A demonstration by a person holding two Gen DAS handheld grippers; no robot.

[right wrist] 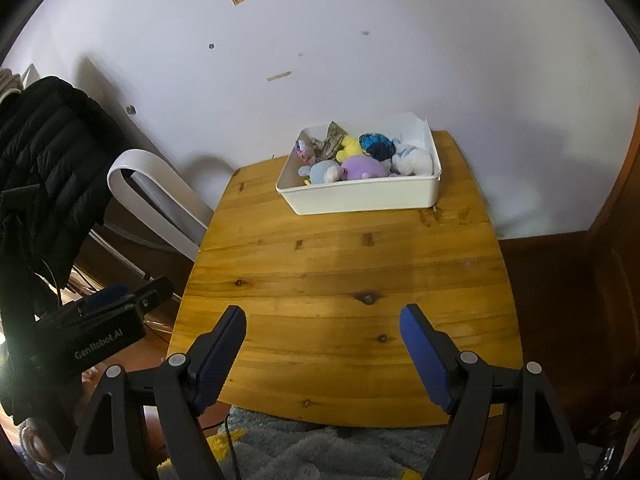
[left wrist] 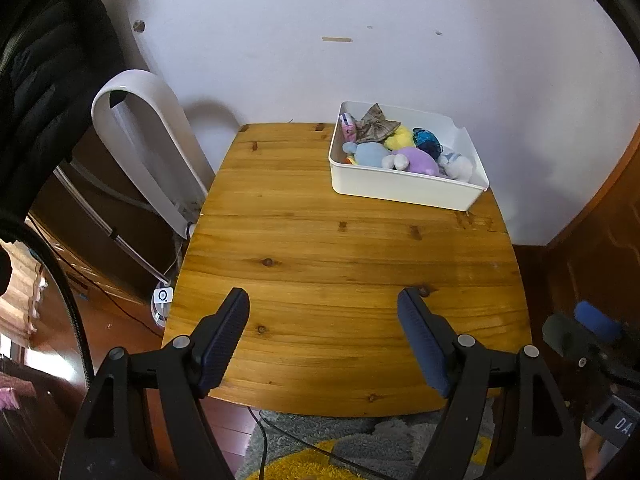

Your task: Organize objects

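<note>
The left gripper (left wrist: 324,304) is hovering over the near edge of the wooden desk (left wrist: 320,248) with its jaws standing wide and nothing between them. The right gripper (right wrist: 322,320) is doing the same, also wide and empty, pointing down toward the bare middle of the desk. Both are sitting well apart from the white bin (right wrist: 360,196), which is resting at the far right corner of the desk, close against the wall (right wrist: 360,60).

The bin is holding the soft toys: a purple plush (right wrist: 362,168), a light blue plush (right wrist: 322,171), a yellow plush (right wrist: 350,145), a white plush (right wrist: 414,160) and a dark blue ball (right wrist: 378,146), with a checked fabric bow (left wrist: 376,120) lying toward its far left corner. All are lying inside the walls; none is showing on the open desk surface.

Judged from this layout, the wide jaws are suiting a reach toward the bin, since the plush items are bulky and compressible.
</note>
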